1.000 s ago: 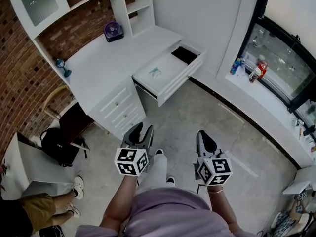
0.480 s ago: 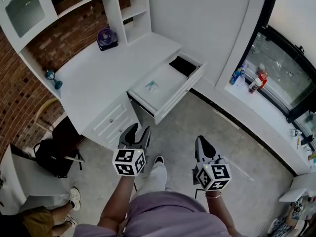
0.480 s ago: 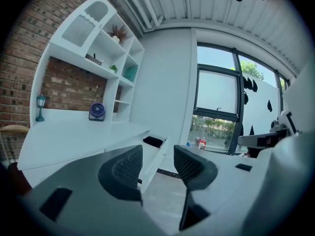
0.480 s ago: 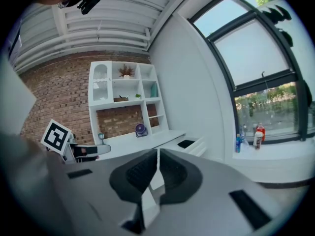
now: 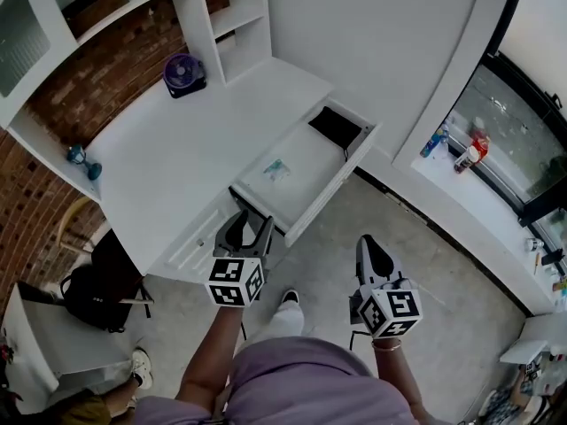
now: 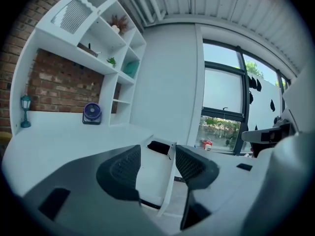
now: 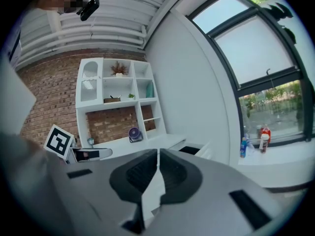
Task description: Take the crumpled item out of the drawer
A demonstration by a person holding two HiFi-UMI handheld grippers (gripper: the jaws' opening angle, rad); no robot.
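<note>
The open white drawer (image 5: 330, 187) sticks out of the desk (image 5: 177, 166). A small pale teal crumpled item (image 5: 275, 168) lies on its floor, and a black flat thing (image 5: 335, 127) lies at its far end. My left gripper (image 5: 249, 229) hovers just short of the drawer's near corner; its jaws are opening with nothing between them. In the left gripper view the drawer (image 6: 156, 173) and the black thing (image 6: 158, 147) show between the left gripper's (image 6: 157, 165) pads. My right gripper (image 5: 368, 246) hangs over the floor to the right, shut and empty, as the right gripper (image 7: 157, 173) view confirms.
A purple fan (image 5: 183, 73) stands at the back of the desk below the shelves (image 5: 226, 20), and a teal figurine (image 5: 80, 159) at its left end. A black bag (image 5: 93, 295) sits on the floor to the left. Bottles (image 5: 456, 153) stand on the window ledge.
The person has stepped closer to the desk, so both grippers now sit nearer the drawer. The left gripper's jaws have spread wider apart. The right gripper stays shut.
</note>
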